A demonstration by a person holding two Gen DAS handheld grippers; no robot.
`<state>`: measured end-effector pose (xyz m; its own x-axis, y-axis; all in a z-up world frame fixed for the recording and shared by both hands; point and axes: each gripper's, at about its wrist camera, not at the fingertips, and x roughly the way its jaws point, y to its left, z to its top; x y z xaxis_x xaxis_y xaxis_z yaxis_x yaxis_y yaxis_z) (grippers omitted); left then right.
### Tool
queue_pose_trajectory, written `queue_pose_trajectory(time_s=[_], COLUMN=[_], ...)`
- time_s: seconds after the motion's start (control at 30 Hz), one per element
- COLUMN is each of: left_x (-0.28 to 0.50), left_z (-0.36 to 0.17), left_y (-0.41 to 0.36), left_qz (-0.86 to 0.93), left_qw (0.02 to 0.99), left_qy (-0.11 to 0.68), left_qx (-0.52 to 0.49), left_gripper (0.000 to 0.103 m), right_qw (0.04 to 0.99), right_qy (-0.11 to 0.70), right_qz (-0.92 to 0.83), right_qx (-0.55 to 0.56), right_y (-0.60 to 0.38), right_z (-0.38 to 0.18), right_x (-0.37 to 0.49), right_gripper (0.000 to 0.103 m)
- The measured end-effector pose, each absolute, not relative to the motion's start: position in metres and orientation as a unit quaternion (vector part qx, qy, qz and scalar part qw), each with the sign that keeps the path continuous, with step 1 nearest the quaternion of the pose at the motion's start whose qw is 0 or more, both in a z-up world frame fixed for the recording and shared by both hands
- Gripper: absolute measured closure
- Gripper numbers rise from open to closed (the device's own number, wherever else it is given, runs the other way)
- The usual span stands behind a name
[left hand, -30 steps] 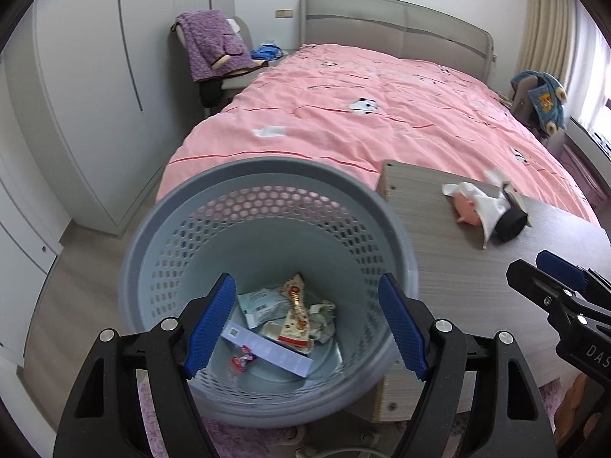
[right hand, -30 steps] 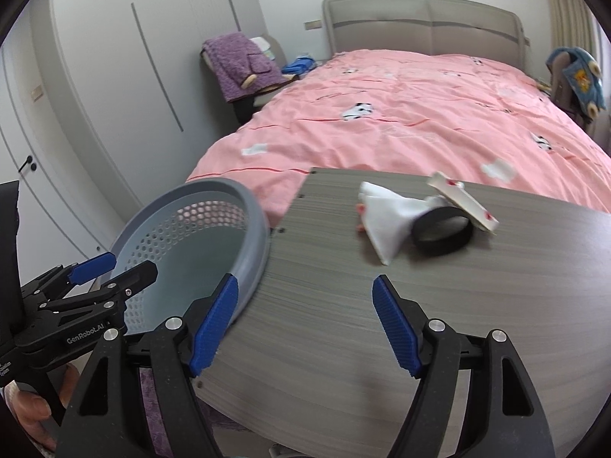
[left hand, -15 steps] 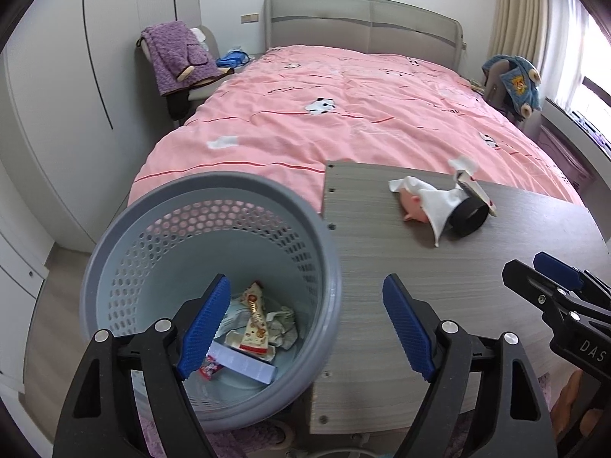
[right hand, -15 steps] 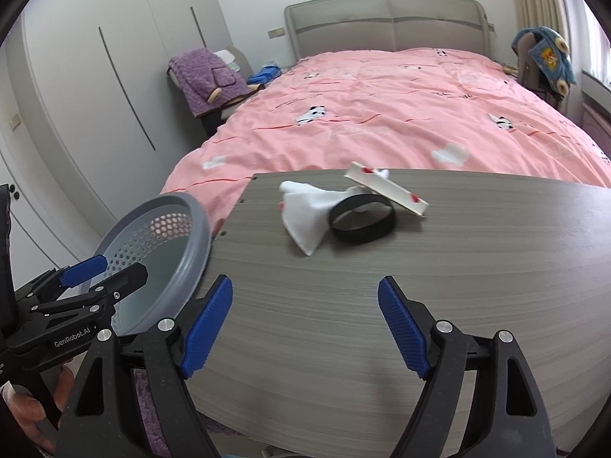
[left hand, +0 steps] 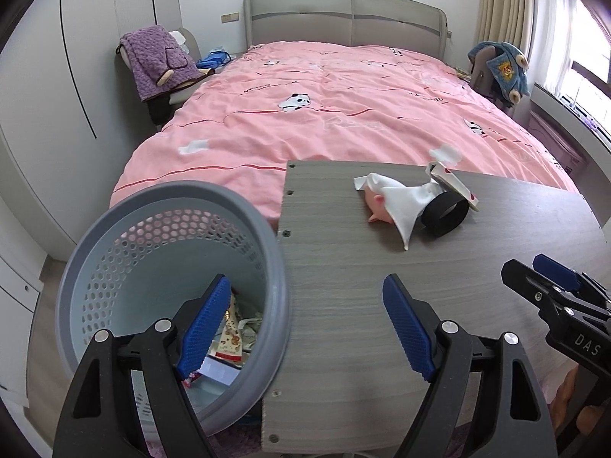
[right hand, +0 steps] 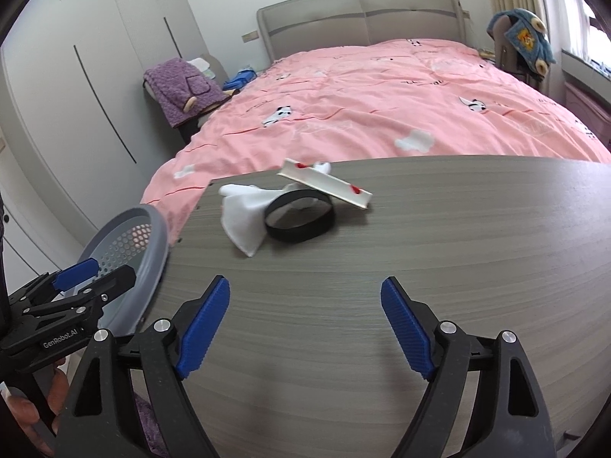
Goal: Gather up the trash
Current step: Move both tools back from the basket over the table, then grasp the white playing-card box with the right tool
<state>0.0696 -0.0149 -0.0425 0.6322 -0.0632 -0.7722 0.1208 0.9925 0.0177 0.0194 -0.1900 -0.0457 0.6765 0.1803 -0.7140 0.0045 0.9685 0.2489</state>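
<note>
At far left stands a round grey plastic wastebasket with a smooth thick rim and hexagon-perforated walls, set just beside the counter's left edge; printed snack wrappers lie crumpled on its bottom. The left gripper hangs over the seam between basket and counter, its jaws spread wide and holding nothing, ribbed blue pads facing inward. The counter is a flat slab of grey wood-grain laminate with screw holes along its cut edge.

The remaining trash sits in 1 cluster toward the far edge of the counter: a soft pink lump under a limp white tissue, whose long axis runs from the far left down to a point aimed at the near side. Touching it on the right is a matte black ring, lying flat, with a stiff white strip marked in red resting tilted across its far rim, long axis slanting from far left to near right.

The right gripper hovers above bare counter, well short of the cluster, jaws wide apart and empty. Behind lies a bed with a pink panda-print quilt.
</note>
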Motion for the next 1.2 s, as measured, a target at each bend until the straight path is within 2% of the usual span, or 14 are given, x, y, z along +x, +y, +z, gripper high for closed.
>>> queue_pose_trajectory(time_s=[0.63,1.03,1.2], left_x=[0.105,0.116,0.118], left_z=[-0.054,-0.065,-0.068], left_y=[-0.04,-0.04,-0.041], left_qz=[-0.057,-0.051,-0.051], left_qw=[0.9,0.894,0.892], left_qy=[0.431,0.444,0.448], left_qx=[0.04,0.039,0.039], left_gripper=[0.025,0.025,0.025], right_qw=[0.917,0.907,0.901], right_qy=[0.386,0.408,0.422], right_qz=[0.057,0.091,0.095], right_qx=[0.084,0.051,0.042], right_y=[-0.205,-0.187,-0.185], right_z=[-0.038,-0.056,-0.065], right_x=[0.095,0.141,0.15], right_gripper=[0.023,0.023,0.029])
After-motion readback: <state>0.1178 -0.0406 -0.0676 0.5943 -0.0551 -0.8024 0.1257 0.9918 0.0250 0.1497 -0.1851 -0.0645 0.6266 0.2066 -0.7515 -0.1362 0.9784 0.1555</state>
